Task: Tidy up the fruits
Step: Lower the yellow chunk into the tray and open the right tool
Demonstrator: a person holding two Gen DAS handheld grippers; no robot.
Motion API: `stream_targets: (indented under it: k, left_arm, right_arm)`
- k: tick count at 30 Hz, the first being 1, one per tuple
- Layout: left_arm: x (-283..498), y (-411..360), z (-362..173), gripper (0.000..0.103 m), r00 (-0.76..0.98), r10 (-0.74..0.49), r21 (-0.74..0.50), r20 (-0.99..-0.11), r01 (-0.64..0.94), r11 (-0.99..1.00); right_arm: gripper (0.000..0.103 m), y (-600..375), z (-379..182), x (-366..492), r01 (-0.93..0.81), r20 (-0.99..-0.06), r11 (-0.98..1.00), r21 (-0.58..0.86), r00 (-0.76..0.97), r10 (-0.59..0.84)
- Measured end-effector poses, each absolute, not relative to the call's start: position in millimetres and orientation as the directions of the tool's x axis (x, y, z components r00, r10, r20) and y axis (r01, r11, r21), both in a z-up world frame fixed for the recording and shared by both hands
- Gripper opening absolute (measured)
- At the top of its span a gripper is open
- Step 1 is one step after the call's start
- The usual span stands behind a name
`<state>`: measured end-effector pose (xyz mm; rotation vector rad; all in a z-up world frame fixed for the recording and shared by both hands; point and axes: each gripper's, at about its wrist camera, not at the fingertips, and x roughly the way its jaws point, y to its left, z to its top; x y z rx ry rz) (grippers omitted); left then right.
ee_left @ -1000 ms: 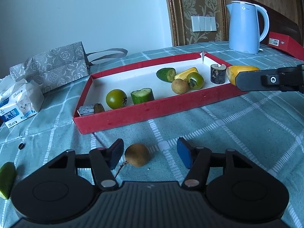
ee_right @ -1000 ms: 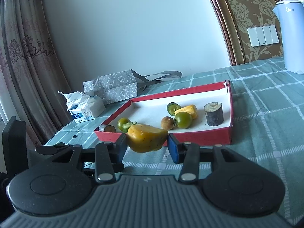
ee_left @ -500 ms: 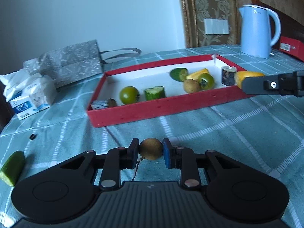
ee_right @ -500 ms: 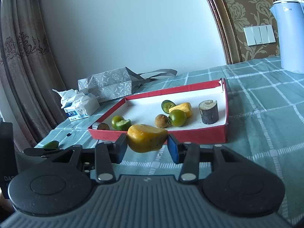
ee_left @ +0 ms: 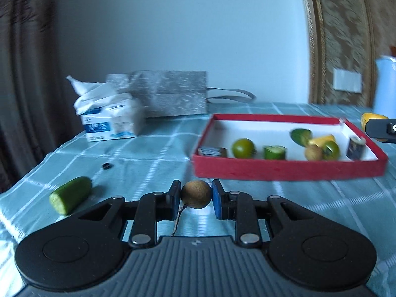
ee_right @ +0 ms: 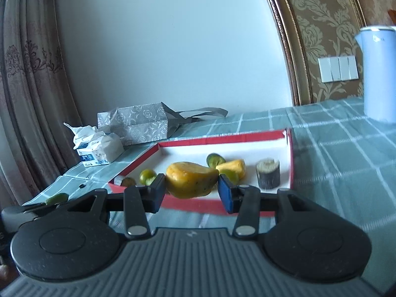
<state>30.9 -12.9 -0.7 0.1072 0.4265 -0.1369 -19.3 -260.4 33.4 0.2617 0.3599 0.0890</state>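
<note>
My left gripper is shut on a small round brown fruit with a thin stem, held above the cloth in front of the red tray. My right gripper is shut on a yellow papaya chunk, held in the air before the tray's near wall. The tray holds green tomatoes, a cucumber piece, another brown fruit, a yellow piece and a dark sugarcane stub. A cucumber piece lies on the cloth at the left.
The table has a teal checked cloth. A tissue pack and a silver gift bag stand at the back left. A pale blue kettle stands at the back right. A small dark cap lies on the cloth.
My left gripper closed on the brown fruit and lifted it, swinging left. My right gripper carried the papaya chunk closer to the tray.
</note>
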Motion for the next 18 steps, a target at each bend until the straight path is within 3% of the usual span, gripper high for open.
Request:
stream_targets:
  k: [8,18]
  left_arm:
    - [38.4,-0.1,-2.0,0.026,0.891,-0.090,0.020,-0.444,0.110,0.994]
    - [42.2,3.9,-3.2,0.026,0.883,-0.108,-0.012,-0.458,0.115,0.993]
  right_arm:
    - [0.044,-256.3,52.4,40.5,-0.014,-0.373,0.980,0.199,0.923,0.089]
    - [0.044,-239.3,33.7,102.5,0.039,-0.451,0.992,0.120,0.892,0.020]
